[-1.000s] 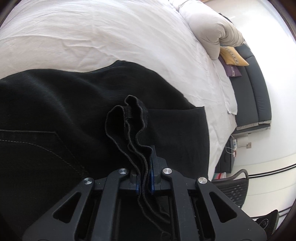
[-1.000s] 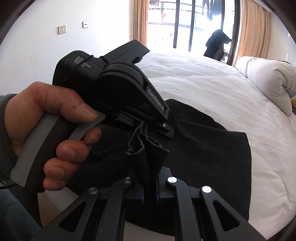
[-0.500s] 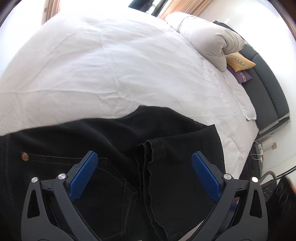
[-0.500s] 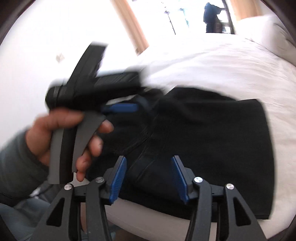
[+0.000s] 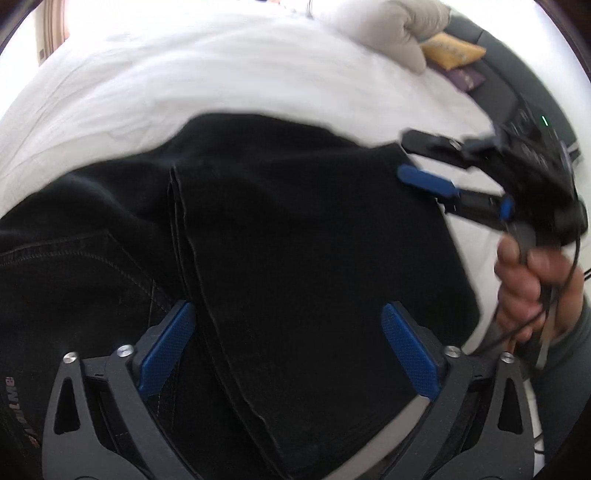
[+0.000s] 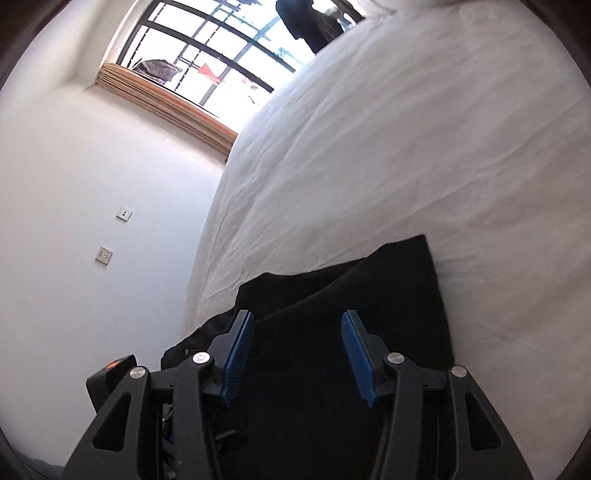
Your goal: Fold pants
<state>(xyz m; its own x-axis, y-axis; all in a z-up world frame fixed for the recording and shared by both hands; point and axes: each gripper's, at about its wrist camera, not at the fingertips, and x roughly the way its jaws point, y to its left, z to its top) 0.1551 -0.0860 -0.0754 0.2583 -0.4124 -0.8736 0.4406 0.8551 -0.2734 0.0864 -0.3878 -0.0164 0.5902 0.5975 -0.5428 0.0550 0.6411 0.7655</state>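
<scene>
- Right now the bed (image 5: 229,70) is taking up most of both views, its white sheet lying wrinkled, and one rolled duvet (image 5: 388,26) is sitting at its far end beside two small cushions, one yellow (image 5: 452,53) and one purple (image 5: 463,79).
- One pair of black pants (image 5: 303,229) is lying on the near edge of the bed, doubled over so that a layered hem edge (image 5: 181,221) is running across the upper layer next to a stitched back pocket (image 5: 92,269).
- Judging by how the cloth is lying, a lengthwise or halfway fold is sitting in place, and the step in hand looks like the pause between folds, with neither tool gripping anything.
- Two grippers are working here: the left gripper (image 5: 288,350) is hovering over the pants with its blue pads spread wide and nothing between them.
- Likewise the right gripper (image 6: 297,356) is hanging above the right part of the pants with its pads apart and empty; from the left wrist view it is appearing blurred at the pants' far right corner, held by the person's right hand (image 5: 532,288).
- Next, I would say, each gripper is needing to drop onto one end of the folded stack, pinch all layers together, and carry that end over evenly so the layers are not sliding apart.
</scene>
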